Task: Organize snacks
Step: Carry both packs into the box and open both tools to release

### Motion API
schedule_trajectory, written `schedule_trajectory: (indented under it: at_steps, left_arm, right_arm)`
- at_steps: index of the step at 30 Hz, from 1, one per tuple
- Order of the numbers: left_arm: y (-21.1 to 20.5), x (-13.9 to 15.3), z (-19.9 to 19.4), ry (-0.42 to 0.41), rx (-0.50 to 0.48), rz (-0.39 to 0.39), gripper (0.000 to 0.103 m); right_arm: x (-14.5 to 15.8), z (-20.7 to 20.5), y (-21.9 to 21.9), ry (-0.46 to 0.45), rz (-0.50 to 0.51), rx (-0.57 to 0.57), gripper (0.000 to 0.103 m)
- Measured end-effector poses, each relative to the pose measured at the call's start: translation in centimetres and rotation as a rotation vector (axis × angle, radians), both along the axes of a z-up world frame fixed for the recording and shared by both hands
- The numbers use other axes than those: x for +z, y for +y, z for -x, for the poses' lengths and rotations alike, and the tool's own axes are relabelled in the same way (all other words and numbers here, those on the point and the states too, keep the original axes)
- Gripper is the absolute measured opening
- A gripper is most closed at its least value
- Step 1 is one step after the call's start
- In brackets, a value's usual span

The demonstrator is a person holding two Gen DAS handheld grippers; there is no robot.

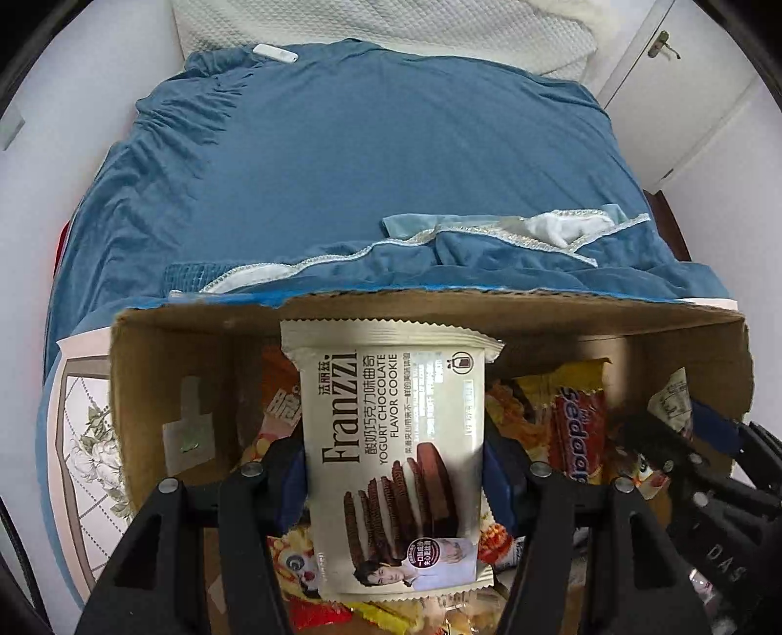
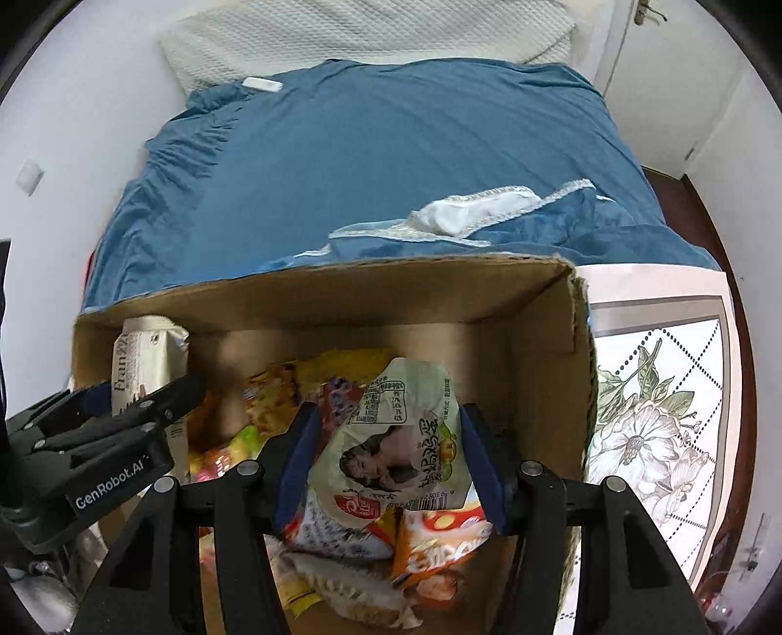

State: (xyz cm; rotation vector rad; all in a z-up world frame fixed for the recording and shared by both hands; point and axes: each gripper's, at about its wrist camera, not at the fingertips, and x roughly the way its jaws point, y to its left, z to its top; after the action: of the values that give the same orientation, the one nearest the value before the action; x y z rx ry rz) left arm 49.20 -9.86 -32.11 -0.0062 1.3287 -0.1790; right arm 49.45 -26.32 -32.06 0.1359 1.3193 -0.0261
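Cardboard box is where all the action is, sitting at the foot of a bed with a blue cover, with a floral-print sheet lying under and beside it. So the left hand-held gripper has its blue-padded fingers closed in on both long sides of a cream Franzzi yogurt chocolate cookie pack, which stands upright between them, top seam near the far wall of the box and the rest of it above the loose snacks. Over on the other side, the right hand-held gripper is clamped around a crumpled white-and-green snack bag with a woman's face printed on it, squeezed between its pads, also inside the box. Under that bag there's a heap of other snacks, mostly orange, yellow and white wrappers, and in the left wrist view you can read part of a red wrapper lying just right of the cookie pack. Both grippers are inside the box at once, side by side: the right wrist view catches the left one at its left edge with the cookie pack poking up behind it, and the left wrist view shows the other gripper low on its right. Further back on the bed there's a white slim thing, maybe a remote, can't really tell, near a white quilted pillow.
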Motion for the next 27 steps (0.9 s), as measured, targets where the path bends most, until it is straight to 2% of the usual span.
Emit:
schedule_trajectory:
  at_steps: [5,7,8,9,10,14,19,27]
  left_arm:
    - [0.5,-0.7,-0.4,0.026,0.03,0.061,0.059]
    - [0.9,-0.4,-0.4,0.019,0.042,0.082,0.07]
    - [1.0,0.0,-0.3,-0.001,0.042,0.075,0.074]
    - [1.0,0.4,-0.2,-0.018,0.038,0.072,0.084]
    - [1.0,0.7,0.0,-0.033,0.035,0.058,0.088]
    - [1.3,1.4,0.7,-0.057,0.034,0.021,0.092]
    - [2.0,1.7,1.9,-0.065,0.039,0.011,0.097]
    - [2.5,2.2,3.7,-0.071,0.036,-0.013,0.1]
  right_arm:
    - [-0.8,-0.3,-0.4,0.006,0.039,-0.013,0.064]
    - [-1.0,-0.4,-0.3,0.024,0.043,-0.012,0.091]
    - [-1.0,-0.3,-0.3,0.029,0.041,-0.012,0.091]
    - [-1.0,-0.3,-0.2,0.031,0.035,-0.009,0.092]
    - [-0.9,-0.2,-0.1,0.034,0.047,-0.009,0.092]
    - [-0.3,0.4,0.3,0.024,0.07,-0.006,0.093]
    - [0.3,1.9,1.1,0.015,0.096,0.002,0.096]
    - [0.5,4.5,1.9,0.018,0.116,0.007,0.097]
